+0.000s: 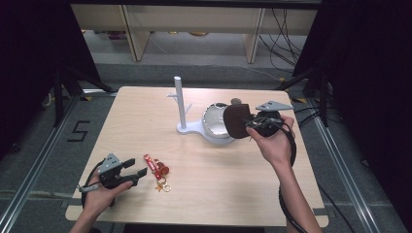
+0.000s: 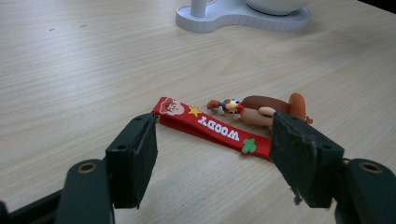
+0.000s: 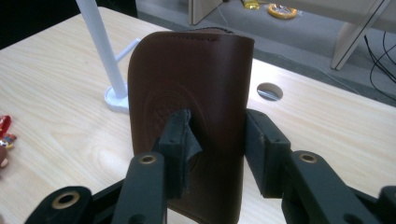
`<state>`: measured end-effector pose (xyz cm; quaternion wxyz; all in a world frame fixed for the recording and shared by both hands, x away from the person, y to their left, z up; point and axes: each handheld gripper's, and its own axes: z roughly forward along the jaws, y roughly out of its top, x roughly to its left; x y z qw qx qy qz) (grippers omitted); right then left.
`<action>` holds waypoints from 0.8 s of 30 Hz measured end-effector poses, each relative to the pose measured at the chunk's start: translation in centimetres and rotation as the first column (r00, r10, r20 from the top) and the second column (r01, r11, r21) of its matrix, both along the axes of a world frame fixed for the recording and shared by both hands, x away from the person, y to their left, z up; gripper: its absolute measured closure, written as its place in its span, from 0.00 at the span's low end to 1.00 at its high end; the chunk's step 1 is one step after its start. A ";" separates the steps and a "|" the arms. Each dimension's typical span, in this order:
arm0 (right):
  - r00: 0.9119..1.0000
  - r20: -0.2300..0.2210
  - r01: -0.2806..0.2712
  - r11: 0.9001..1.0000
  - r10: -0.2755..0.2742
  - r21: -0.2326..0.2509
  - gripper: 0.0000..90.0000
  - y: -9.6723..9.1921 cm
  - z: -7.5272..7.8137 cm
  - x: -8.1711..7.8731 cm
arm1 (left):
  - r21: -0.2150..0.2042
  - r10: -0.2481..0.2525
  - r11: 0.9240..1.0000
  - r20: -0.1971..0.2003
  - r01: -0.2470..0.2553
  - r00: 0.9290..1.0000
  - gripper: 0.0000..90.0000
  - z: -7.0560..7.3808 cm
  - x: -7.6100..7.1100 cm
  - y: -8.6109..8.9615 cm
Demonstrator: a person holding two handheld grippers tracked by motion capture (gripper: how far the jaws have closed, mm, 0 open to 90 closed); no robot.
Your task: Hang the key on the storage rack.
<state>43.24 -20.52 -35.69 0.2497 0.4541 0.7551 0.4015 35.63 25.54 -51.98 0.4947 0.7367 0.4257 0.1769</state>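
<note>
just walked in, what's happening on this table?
A person works with a handheld gripper in each hand. The right gripper has its fingers closed on a brown leather pouch, held up in the air near the white bowl on the white stand. The left gripper sits open and low over the table, its fingers either side of a red Woody keychain that lies flat, not yet gripped.

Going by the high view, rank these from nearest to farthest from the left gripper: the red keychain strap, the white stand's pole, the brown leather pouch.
From the left gripper, whose jaws stand open near the table's front left:
1. Red keychain strap, just right of its jaws.
2. White stand's pole, mid-table toward the far side.
3. Brown leather pouch, farther right, clamped in the right gripper.
</note>
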 end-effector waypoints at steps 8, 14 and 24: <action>0.999 0.039 -0.024 1.000 0.024 -0.011 0.70 1.0 0.5 1.6 | 0.000 0.002 1.000 0.000 -0.002 1.000 0.35 -0.1 0.0 0.0; 0.999 0.033 -0.014 1.000 0.014 0.000 0.70 1.6 0.5 2.3 | -0.001 0.004 1.000 -0.002 -0.004 1.000 0.35 -0.1 0.0 0.1; 0.998 0.057 -0.023 1.000 0.022 0.004 0.70 2.4 0.4 3.6 | 0.004 0.008 1.000 -0.003 -0.008 1.000 0.35 -0.1 -0.1 0.1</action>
